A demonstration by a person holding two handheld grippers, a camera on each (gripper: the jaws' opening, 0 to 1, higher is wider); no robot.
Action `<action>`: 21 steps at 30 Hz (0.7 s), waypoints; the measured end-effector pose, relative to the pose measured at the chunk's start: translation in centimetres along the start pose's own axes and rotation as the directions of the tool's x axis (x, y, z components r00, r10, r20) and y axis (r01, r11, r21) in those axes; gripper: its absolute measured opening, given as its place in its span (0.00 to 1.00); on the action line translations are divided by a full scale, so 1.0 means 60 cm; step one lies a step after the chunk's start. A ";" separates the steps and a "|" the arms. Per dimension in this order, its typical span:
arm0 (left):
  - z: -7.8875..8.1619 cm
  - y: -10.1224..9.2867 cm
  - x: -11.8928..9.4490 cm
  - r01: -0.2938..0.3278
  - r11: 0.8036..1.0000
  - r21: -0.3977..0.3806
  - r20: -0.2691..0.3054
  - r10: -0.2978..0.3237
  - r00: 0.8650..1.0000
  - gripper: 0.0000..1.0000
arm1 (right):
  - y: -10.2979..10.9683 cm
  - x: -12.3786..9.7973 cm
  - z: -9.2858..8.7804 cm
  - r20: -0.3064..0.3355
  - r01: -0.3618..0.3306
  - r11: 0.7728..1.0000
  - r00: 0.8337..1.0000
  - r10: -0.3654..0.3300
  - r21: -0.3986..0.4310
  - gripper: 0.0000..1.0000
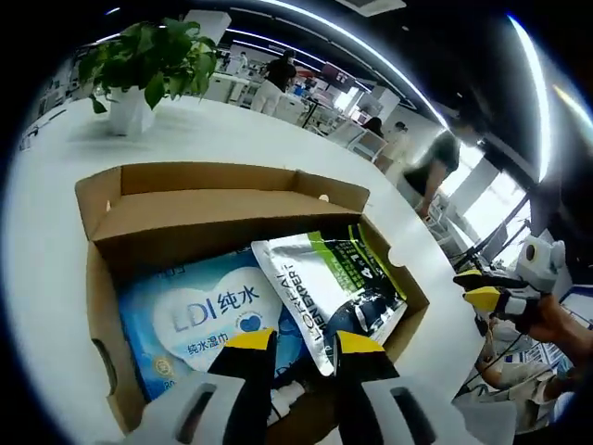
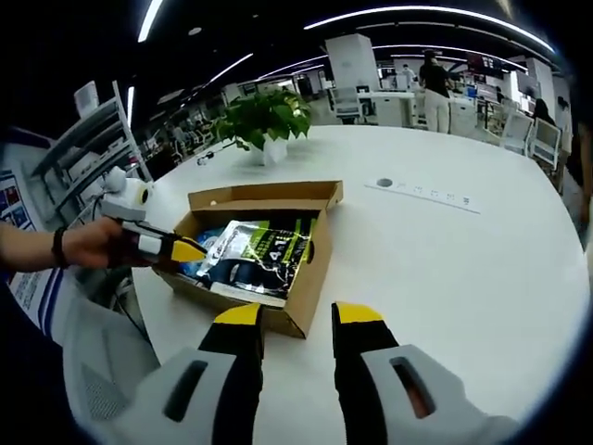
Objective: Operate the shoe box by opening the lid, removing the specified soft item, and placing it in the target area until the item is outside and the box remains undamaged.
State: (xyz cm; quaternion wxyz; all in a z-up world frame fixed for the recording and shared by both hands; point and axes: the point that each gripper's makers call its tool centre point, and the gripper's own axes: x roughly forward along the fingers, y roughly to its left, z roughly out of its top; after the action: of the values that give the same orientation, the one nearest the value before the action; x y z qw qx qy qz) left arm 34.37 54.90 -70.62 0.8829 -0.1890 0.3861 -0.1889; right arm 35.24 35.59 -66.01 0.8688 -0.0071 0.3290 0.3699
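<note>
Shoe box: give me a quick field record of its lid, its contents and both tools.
box: shoe box on white table
lid: open, folded back
contents: blue wet-wipes pack; white-green-black pouch partly on top of it
left tool: open, over the box's near edge, holding nothing
right tool: open, beside the box, holding nothing
nearby: potted plant behind the box

Bright, even indoor light from long ceiling strips [image 2: 426, 14]. White table [image 2: 445, 269] glares pale, shadows faint. Window [image 1: 491, 199] at right blown out. Shiny pouch [image 1: 324, 283] catches glints. Strong fisheye bend toward edges; background desks soft, near jaws slightly blurred.
</note>
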 end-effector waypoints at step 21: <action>-0.007 -0.007 0.015 0.023 0.999 -0.042 -0.009 -0.023 1.000 0.18 | 0.009 0.008 -0.017 -0.034 -0.017 1.000 0.999 0.017 0.002 0.24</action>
State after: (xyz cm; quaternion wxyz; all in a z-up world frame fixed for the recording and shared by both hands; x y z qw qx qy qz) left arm 34.54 54.02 -71.23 0.8747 -0.2109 0.3919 -0.1918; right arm 34.59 36.02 -66.95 0.8601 -0.0098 0.3439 0.3767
